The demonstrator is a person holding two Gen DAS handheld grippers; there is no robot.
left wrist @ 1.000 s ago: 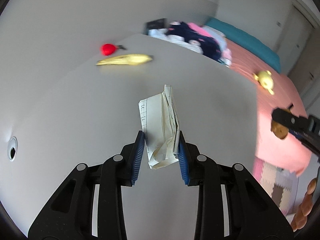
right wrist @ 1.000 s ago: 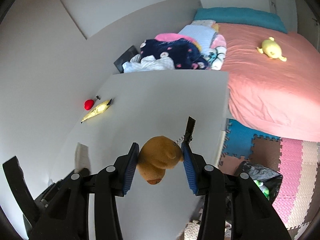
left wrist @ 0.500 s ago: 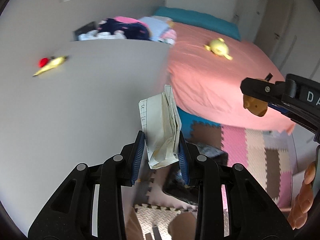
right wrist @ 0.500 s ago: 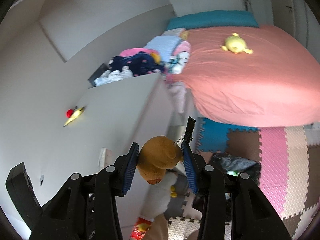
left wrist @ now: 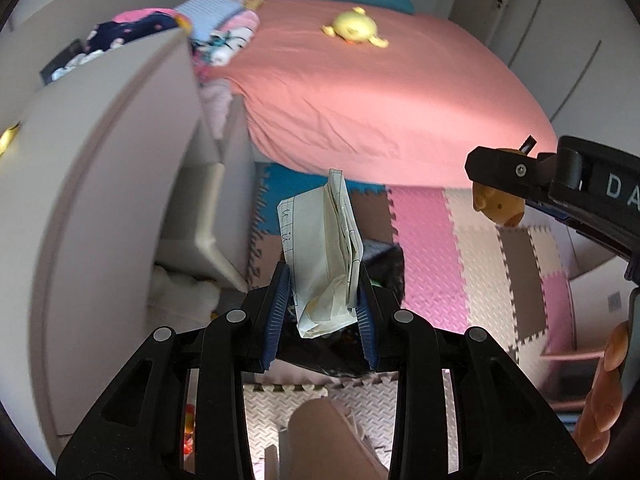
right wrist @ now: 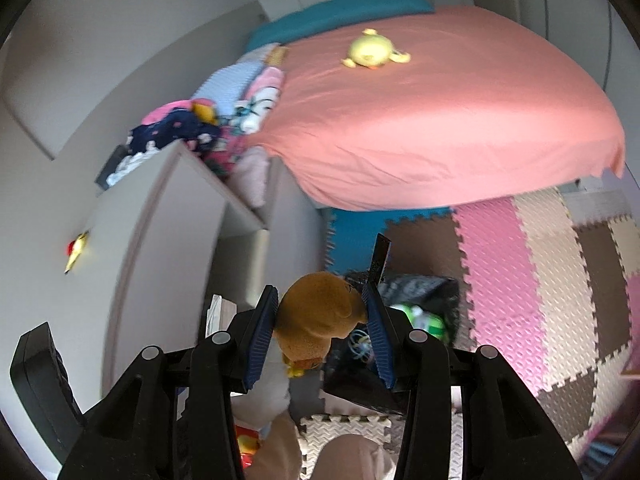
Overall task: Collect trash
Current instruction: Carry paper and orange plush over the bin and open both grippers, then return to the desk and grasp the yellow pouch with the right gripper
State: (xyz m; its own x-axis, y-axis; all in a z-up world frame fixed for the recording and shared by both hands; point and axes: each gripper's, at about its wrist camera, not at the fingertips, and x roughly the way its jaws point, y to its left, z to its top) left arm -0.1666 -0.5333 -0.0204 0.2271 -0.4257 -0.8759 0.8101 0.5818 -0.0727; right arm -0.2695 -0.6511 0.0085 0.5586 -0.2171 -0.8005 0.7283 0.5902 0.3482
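Crumpled white paper (left wrist: 324, 256), creased and ruled, pinched firm between the blue ribbed pads of the left gripper (left wrist: 323, 304), long axis running up toward 12 o'clock. Brown and bumpy, soft-looking, the lump of trash (right wrist: 320, 316) squeezed in the right gripper (right wrist: 320, 328), a black comb-like strip (right wrist: 379, 258) poking up past the right pad at 1 o'clock. Black, glossy and slack, the trash bag (right wrist: 424, 300) down on the floor, just beyond and below the right fingertips at 2 o'clock, green bottles (right wrist: 424, 318) showing in its mouth. From the left wrist view, same bag (left wrist: 384, 264) dead ahead at 12 o'clock, mostly hidden behind the paper. Both loads over the bag area, right one seemingly nearer the opening, though hard to judge through the fisheye. Next call, by the look of it: lower and spread the jaws over the mouth. Foam puzzle mats (right wrist: 520, 264) all around in pink, cream, brown. Pink bed (left wrist: 380, 92) at 12 o'clock, yellow plush (left wrist: 354, 32) on top. Grey desk (left wrist: 108, 168) off at 9 o'clock.
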